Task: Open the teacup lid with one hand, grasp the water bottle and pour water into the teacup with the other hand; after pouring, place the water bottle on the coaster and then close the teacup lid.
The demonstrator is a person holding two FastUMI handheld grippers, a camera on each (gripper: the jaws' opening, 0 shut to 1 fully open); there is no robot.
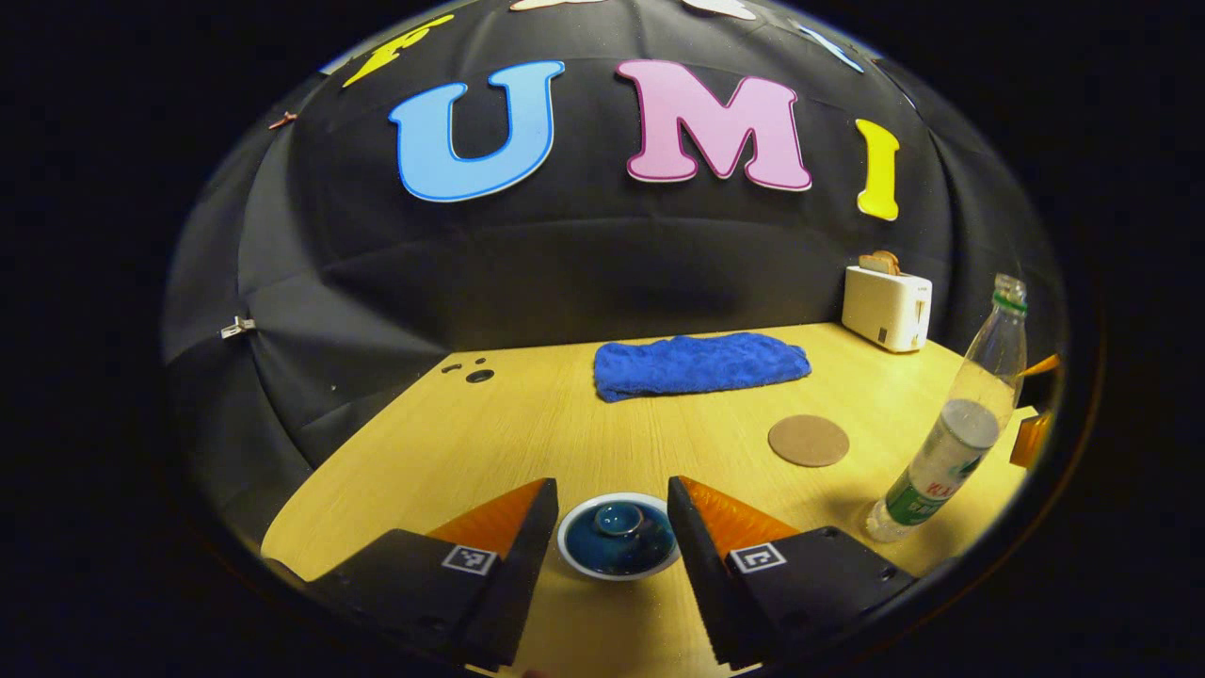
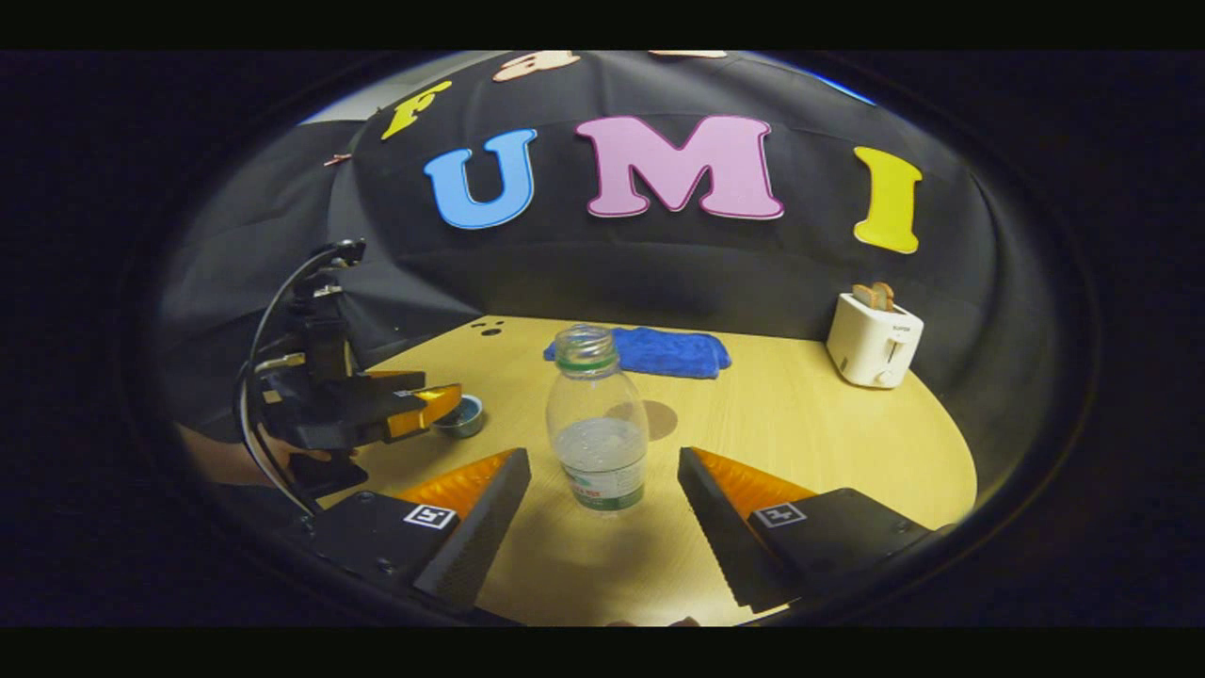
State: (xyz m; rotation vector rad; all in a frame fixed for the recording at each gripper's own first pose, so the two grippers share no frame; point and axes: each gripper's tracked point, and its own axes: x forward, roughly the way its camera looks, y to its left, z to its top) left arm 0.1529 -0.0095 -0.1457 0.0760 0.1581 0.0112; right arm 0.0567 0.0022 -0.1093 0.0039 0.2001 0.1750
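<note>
A small teacup with a dark blue lid [image 1: 618, 535] stands on the wooden table, between the spread fingers of my left gripper [image 1: 612, 504], which is open and hovers just above it. In the right gripper view the teacup [image 2: 460, 415] sits under the left gripper [image 2: 414, 412] at the left. An uncapped clear water bottle [image 2: 597, 433], partly filled, stands upright ahead of my open right gripper [image 2: 602, 480], between its fingertips but apart from them. The bottle [image 1: 951, 428] is at the right in the left gripper view. A round brown coaster [image 1: 808, 440] lies on the table.
A folded blue towel [image 1: 698, 364] lies at the back of the table [image 1: 527, 424]. A white toaster [image 1: 886, 306] with bread in it stands at the back right. Small dark holes [image 1: 478, 375] mark the table's back left corner. A hand [image 2: 226, 461] holds the left gripper.
</note>
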